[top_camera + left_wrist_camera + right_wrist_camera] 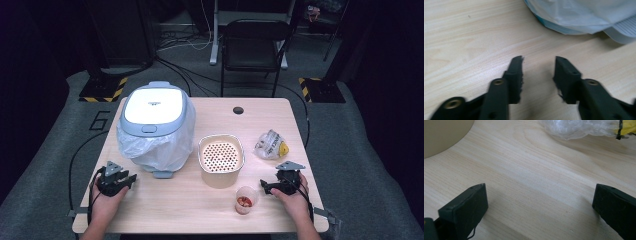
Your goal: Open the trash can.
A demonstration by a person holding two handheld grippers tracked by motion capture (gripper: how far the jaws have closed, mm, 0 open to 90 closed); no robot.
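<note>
My left gripper point(125, 179) rests low over the table's front left, held by a hand. In the left gripper view its jaws point(539, 60) stand partly apart over bare wood with nothing between them. Just beyond them is the lidded bin point(155, 107) with its plastic liner point(584, 12). My right gripper point(267, 186) sits at the front right, jaws wide open point(540, 186) over bare wood. It lies to the right of a small clear cup point(245, 200) with red pieces inside. A beige container point(220, 156) with a perforated insert stands mid-table.
A crumpled clear bag point(271, 145) with a yellow label lies behind the right gripper, as also seen in the right gripper view point(579, 127). The wooden table point(200, 210) has a cable hole point(238, 110) at the back. A black chair point(255, 45) stands beyond it.
</note>
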